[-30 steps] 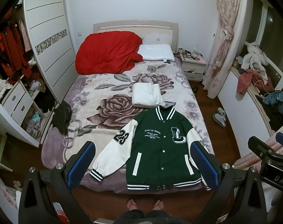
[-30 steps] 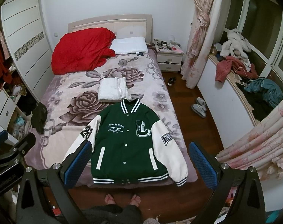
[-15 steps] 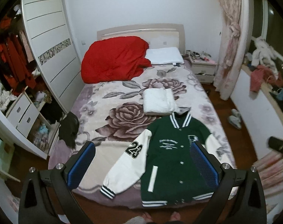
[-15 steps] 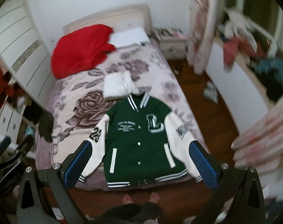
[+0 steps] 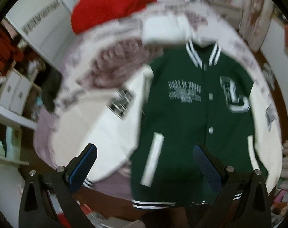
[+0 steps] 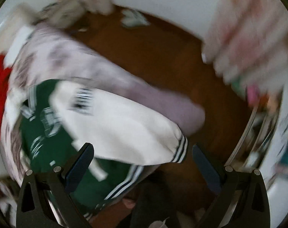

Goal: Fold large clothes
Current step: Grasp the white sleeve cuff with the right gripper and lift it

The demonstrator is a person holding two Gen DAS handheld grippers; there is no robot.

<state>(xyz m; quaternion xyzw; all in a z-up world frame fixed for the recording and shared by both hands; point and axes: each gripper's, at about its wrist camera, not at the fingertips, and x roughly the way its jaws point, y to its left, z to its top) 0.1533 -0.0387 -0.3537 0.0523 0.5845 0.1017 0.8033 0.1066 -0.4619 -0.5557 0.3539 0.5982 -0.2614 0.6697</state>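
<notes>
A green varsity jacket with white sleeves lies flat, front up, at the foot of the bed. My left gripper is open and empty, hovering above its left sleeve and lower front. In the right wrist view the jacket shows at the lower left. My right gripper is open and empty, just above the right sleeve's striped cuff at the bed's corner. Both views are blurred by motion.
The floral bedspread carries a red duvet and a folded white blanket beyond the jacket. Brown wood floor and pink curtains lie right of the bed. Wardrobe shelves stand at the left.
Both grippers have dropped quickly toward the jacket, which now fills the views. The right gripper has swung right and down over the right sleeve cuff. Both stay open.
</notes>
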